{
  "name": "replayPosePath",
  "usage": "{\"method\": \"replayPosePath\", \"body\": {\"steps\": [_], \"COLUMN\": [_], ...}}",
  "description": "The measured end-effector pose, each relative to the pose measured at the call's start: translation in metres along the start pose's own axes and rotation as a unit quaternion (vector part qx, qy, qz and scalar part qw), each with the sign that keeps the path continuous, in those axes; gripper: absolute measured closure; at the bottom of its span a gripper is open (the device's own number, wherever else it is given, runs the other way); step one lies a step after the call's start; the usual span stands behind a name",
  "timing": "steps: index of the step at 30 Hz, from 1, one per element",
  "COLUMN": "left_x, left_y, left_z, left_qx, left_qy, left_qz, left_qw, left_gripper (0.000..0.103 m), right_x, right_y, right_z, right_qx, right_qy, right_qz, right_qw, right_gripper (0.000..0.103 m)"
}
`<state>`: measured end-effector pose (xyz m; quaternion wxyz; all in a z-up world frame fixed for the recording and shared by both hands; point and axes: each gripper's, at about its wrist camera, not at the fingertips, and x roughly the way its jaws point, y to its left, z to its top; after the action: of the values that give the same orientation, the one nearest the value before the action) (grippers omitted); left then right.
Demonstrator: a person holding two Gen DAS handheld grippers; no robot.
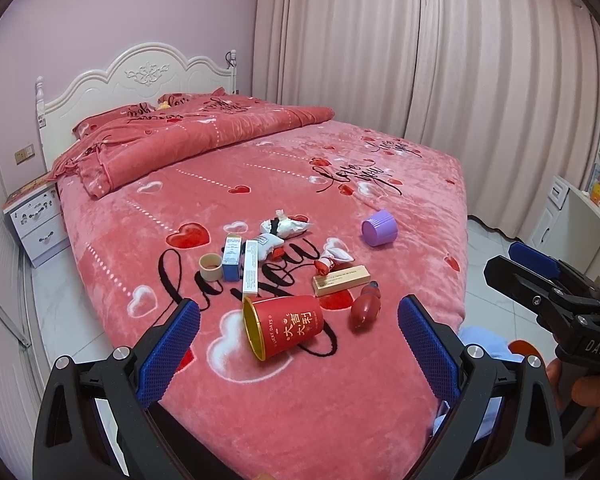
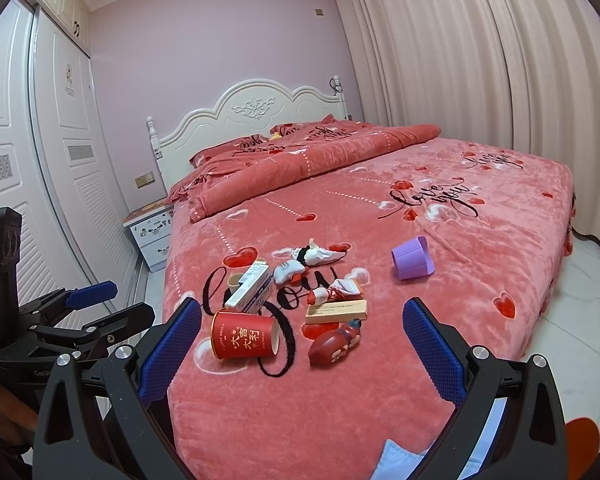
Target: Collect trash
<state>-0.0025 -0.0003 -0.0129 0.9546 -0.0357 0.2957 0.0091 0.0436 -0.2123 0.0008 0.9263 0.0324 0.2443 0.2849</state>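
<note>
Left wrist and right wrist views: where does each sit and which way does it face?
Left wrist: off the bed's foot, facing the headboard; own open jaws frame the red cup; right gripper and a hand show.
Right wrist: same end, further right, facing the same way; own open jaws; left gripper shows.
Shared: red cup, purple cup, bed.

Around the red paper cup [image 1: 286,330], lying on its side on the bed [image 1: 380,380], the near blanket lies bare. Just behind it, boxes [image 1: 340,280] and crumpled wrappers [image 1: 286,226] crowd together; a red bottle [image 1: 366,306] blocks its right; beyond the clutter is open bedspread.
</note>
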Motion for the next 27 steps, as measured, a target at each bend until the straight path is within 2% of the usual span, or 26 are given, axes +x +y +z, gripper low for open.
{"method": "replayPosePath", "body": {"steps": [27], "left_x": [0.001], "left_y": [-0.002], "left_z": [-0.004], "left_qx": [0.002], "left_qy": [0.005], "left_qz": [0.002], "left_qw": [1.0], "left_gripper": [0.006], "right_x": [0.003], "right_y": [-0.001], "right_z": [-0.011], "right_qx": [0.003], "right_qy": [0.006], "right_qz": [0.003], "right_qw": [1.0], "right_gripper": [0.005]}}
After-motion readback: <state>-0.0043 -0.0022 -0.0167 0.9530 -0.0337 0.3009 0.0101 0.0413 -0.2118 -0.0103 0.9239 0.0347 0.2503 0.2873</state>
